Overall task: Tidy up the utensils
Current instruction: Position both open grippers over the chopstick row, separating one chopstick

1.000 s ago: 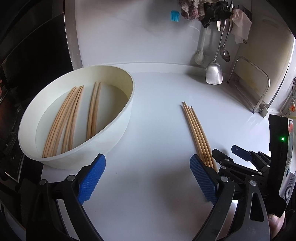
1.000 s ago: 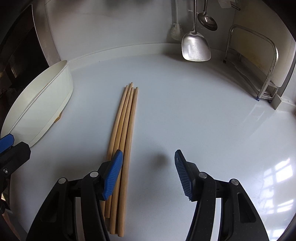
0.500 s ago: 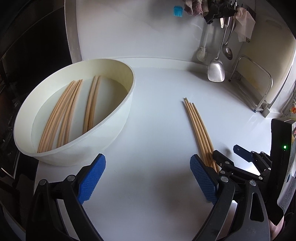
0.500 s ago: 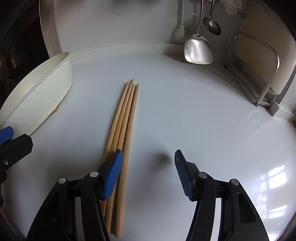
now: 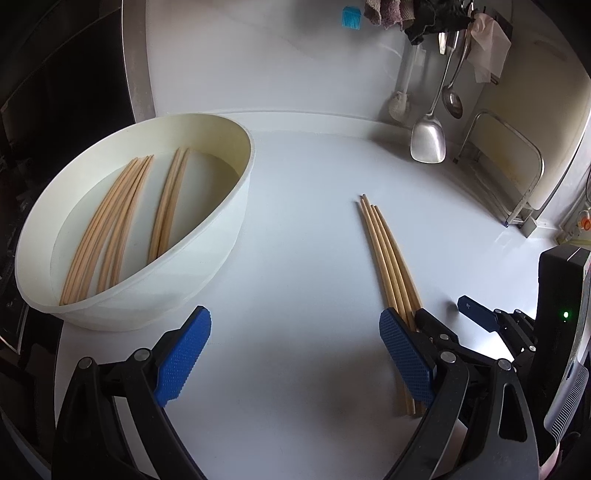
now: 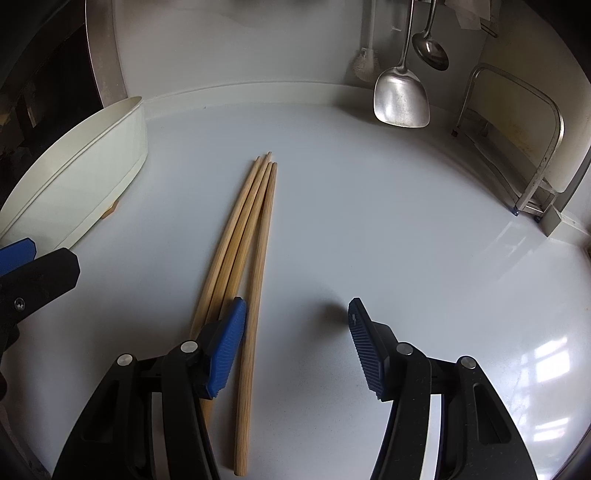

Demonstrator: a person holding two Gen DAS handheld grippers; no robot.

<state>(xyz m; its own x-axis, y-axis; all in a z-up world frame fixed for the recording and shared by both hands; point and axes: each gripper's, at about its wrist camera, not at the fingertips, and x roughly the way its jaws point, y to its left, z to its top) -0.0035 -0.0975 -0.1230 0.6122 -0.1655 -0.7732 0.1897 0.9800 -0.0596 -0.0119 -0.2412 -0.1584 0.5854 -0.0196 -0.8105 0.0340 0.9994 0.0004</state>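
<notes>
Right claw (image 6: 295, 339) moved closer over chopsticks (image 6: 243, 251), one stick now apart. Both claws spread wide, holding nothing. Chopsticks lie on surface (image 6: 369, 221) beside bowl (image 5: 207, 258). Center, pinch all together.

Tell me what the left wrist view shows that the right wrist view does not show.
Only the left wrist view shows the inside of the white bowl, where more chopsticks lie, and a blue brush on the wall. Only the right wrist view shows one loose chopstick splayed apart from the other three. Both show the four chopsticks on the counter, the hanging spatula and both open grippers: left gripper, right gripper.
</notes>
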